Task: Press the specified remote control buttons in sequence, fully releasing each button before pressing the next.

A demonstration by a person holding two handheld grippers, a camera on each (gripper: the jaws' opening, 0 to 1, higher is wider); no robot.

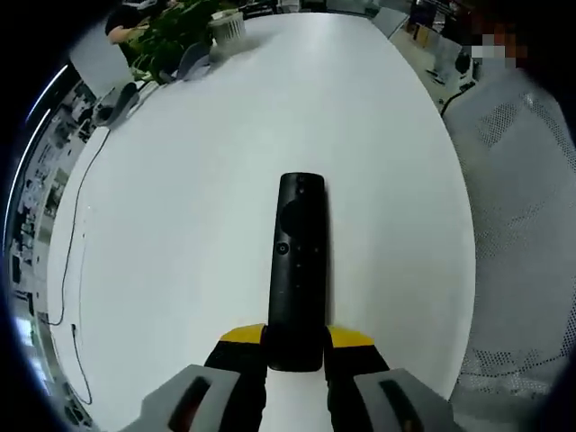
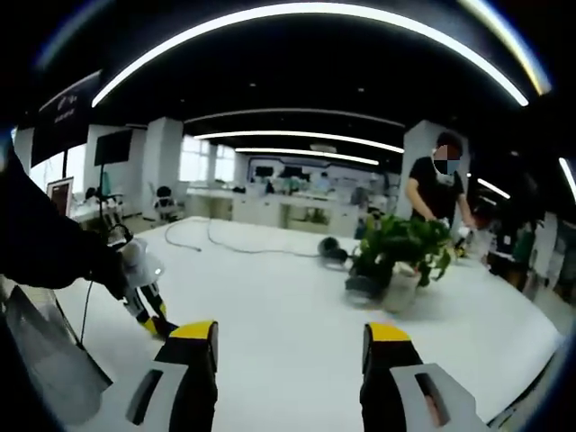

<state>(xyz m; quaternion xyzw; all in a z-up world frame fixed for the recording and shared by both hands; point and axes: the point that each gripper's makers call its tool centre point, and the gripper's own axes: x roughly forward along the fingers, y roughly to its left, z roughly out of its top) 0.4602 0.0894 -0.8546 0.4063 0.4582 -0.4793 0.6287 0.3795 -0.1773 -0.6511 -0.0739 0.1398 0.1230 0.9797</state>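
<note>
The left tool point(image 1: 295, 353) grips the slim black plastic remote control point(image 1: 298, 270), which points toward 12 o'clock over the white worktop point(image 1: 180, 225). The right tool point(image 2: 290, 346) gapes, facing a leafy green potted plant point(image 2: 400, 247).

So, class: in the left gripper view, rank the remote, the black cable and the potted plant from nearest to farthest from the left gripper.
1. Remote: between the jaws.
2. Black cable: along the table's left edge.
3. Potted plant: far end, upper left.

The desk point(image 1: 180, 225) lies open around the remote point(image 1: 298, 270). A potted plant point(image 1: 175, 36) and cable point(image 1: 76, 270) crowd its far corner and side edge.
</note>
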